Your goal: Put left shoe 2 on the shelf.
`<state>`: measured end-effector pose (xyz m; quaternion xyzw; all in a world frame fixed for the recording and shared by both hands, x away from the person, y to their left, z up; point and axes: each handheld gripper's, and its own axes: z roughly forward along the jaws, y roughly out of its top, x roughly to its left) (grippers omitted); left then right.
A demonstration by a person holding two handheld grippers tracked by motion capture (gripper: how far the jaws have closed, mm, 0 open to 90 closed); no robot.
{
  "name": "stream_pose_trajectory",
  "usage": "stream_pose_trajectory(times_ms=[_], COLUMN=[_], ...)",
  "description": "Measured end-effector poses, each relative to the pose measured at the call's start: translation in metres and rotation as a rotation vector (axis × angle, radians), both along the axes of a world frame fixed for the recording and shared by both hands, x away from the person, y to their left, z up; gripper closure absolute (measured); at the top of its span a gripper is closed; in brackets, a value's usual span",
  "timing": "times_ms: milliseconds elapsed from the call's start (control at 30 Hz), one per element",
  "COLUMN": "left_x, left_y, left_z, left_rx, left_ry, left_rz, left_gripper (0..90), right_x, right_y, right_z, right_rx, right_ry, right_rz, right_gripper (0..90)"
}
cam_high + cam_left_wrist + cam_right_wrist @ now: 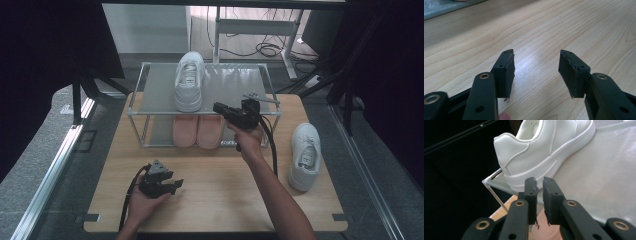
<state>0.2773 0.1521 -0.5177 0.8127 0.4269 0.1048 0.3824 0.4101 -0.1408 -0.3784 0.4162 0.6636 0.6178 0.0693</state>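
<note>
High view: a wooden desk [220, 200] carries a two-level wire rack [145, 107] at its far edge. One white sneaker [189, 80] stands on the rack's top shelf, a pink pair [197, 131] on the lower one, and a second white sneaker [305, 156] lies near the desk's right edge. The right tool [218, 107] hovers by the rack's front rail, jaws nearly pressed together, pinching nothing. The left tool [176, 184] sits low near the desk's near edge, jaws spread and empty.
</note>
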Motion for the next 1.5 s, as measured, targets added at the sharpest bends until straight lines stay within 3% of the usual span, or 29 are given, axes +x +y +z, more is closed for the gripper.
stream_pose_trajectory(times_ms=[333, 533, 1033, 1500], left_x=[0.000, -0.001, 0.001, 0.000], left_y=[-0.001, -0.001, -0.001, 0.002], left_z=[0.000, 0.001, 0.001, 0.002], left_rx=[0.003, 0.003, 0.000, 0.002], left_ry=[0.003, 0.001, 0.001, -0.003], left_rz=[0.003, 0.006, 0.007, 0.015], left_gripper=[47.4, 47.4, 47.4, 47.3], right_x=[-0.027, -0.041, -0.068, -0.091], right_y=[-0.022, -0.032, -0.058, -0.076], right_z=[-0.011, -0.020, -0.049, -0.073], right_rx=[0.013, -0.026, -0.089, -0.233], right_ry=[-0.027, -0.051, -0.048, -0.045], right_rz=[0.012, 0.010, -0.010, -0.027], right_gripper=[69.4, 65.5, 62.4, 68.6])
